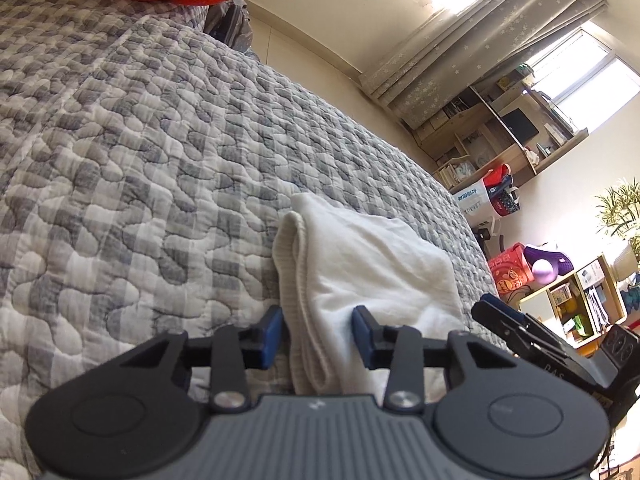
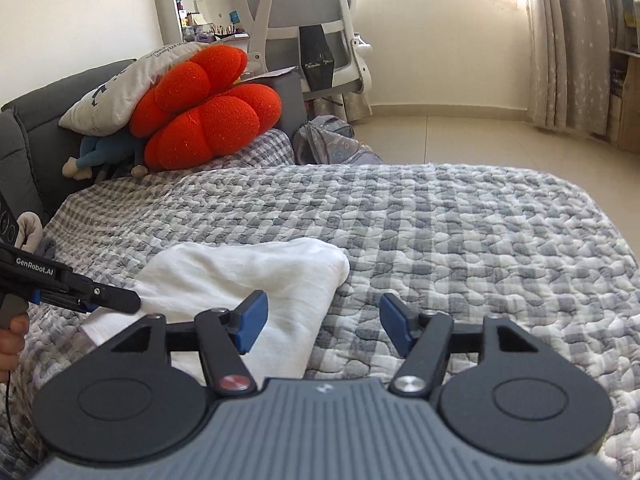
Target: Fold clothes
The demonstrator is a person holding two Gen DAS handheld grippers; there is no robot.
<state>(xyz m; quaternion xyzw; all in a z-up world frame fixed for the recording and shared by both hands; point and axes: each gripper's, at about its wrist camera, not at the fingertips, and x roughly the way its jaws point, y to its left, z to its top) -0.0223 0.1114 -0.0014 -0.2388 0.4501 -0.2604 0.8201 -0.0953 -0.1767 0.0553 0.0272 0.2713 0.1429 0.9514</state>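
A white garment (image 2: 248, 280) is seen lying folded on the checked quilt (image 2: 460, 232), near its edge and well short of the red cushion (image 2: 204, 108), so the fold is judged nearly done and a last tidy or release is called for. The left claw (image 1: 318, 330) is half spread around the garment's ribbed edge, though pinching cannot be told. The right claw (image 2: 320, 326) is spread wide and empty beside it.

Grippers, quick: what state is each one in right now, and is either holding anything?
Left gripper: jaws partly open around the white garment; whether they pinch it cannot be told.
Right gripper: open, holding nothing.
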